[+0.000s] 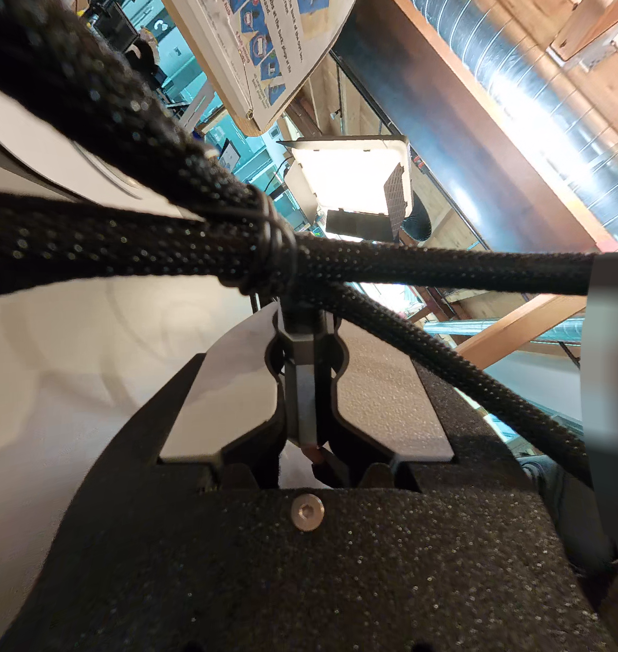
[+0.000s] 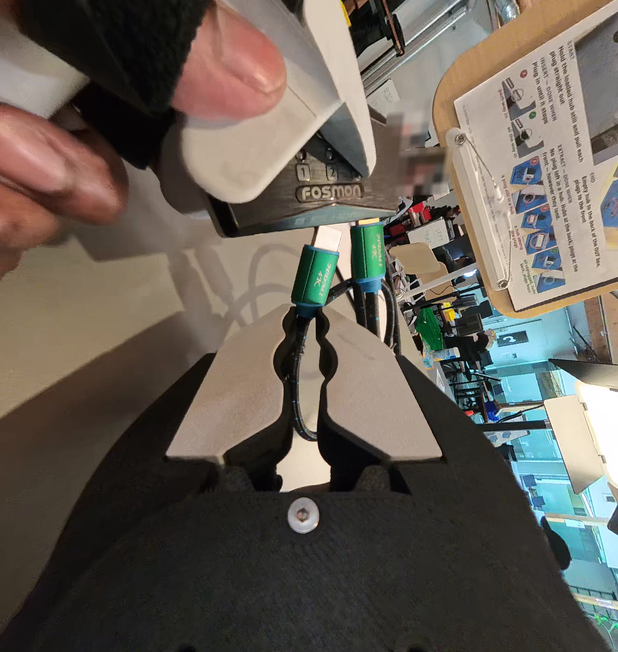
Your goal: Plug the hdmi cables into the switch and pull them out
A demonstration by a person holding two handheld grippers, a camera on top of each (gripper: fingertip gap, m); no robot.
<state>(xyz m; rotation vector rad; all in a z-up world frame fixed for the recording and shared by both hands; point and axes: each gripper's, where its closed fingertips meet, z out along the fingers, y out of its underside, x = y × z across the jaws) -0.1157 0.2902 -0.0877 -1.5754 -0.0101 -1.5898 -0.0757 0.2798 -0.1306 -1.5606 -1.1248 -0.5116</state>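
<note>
My left gripper (image 1: 302, 317) is shut on a dark metal hub (image 1: 302, 384), seen edge-on between its pads. Black braided cables (image 1: 441, 268) cross right in front of the fingertips. In the right wrist view the same hub (image 2: 300, 208) sits between the left gripper's white fingers (image 2: 251, 155), beside a person's gloved hand (image 2: 53, 158). My right gripper (image 2: 302, 312) is shut on the braided cable (image 2: 297, 356) just behind a green plug (image 2: 314, 275). That plug's metal tip is out of the hub, just below it. A second green plug (image 2: 367, 252) sits in the hub.
A wooden clipboard with an instruction sheet (image 2: 547, 158) hangs at the right; it also shows in the left wrist view (image 1: 258, 53). A bright lamp panel (image 1: 346, 176) and a metal duct (image 1: 547, 123) are beyond. A white table surface (image 1: 89, 352) lies at the left. My hands' fingertips stand some 6 centimeters from each other.
</note>
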